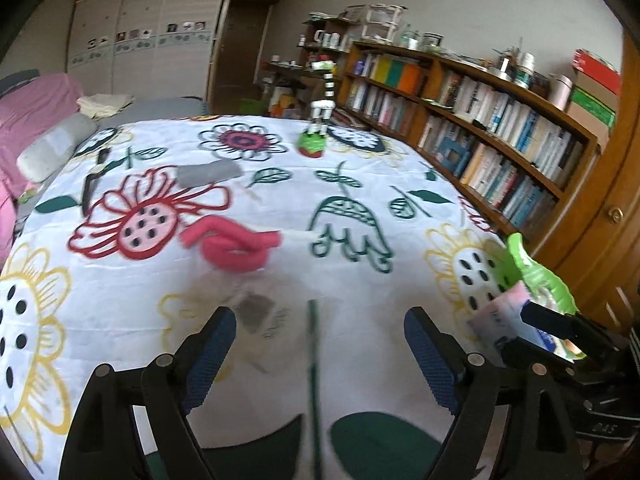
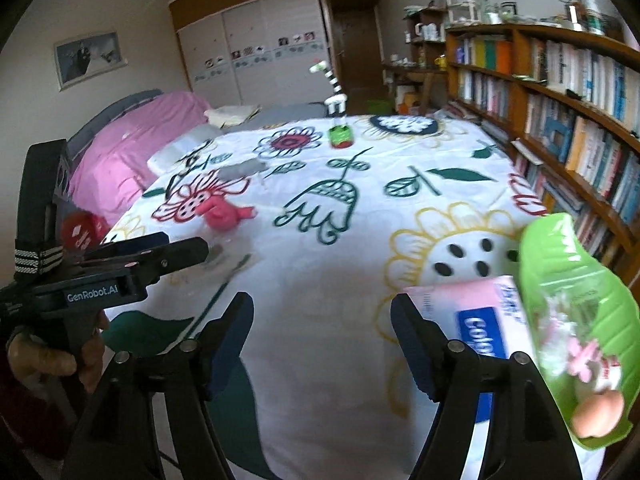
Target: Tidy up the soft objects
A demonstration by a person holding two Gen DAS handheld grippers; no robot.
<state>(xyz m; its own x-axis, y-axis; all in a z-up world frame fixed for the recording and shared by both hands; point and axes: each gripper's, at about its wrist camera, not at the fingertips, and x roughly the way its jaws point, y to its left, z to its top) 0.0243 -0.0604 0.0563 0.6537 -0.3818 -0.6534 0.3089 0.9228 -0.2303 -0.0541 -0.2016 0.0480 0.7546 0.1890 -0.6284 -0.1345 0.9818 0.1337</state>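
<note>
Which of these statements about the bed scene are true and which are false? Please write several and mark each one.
1. The pink soft toy lies on the flowered bedspread. True.
2. The left hand-held gripper is clamped on the pink soft toy. False: its jaws are open and empty, and the toy lies beyond them.
3. A striped toy animal stands upright at the far end of the bed. True.
4. The bookshelf is empty. False: it is packed with books.
5. The right hand-held gripper is open, with nothing between its jaws. True.
</note>
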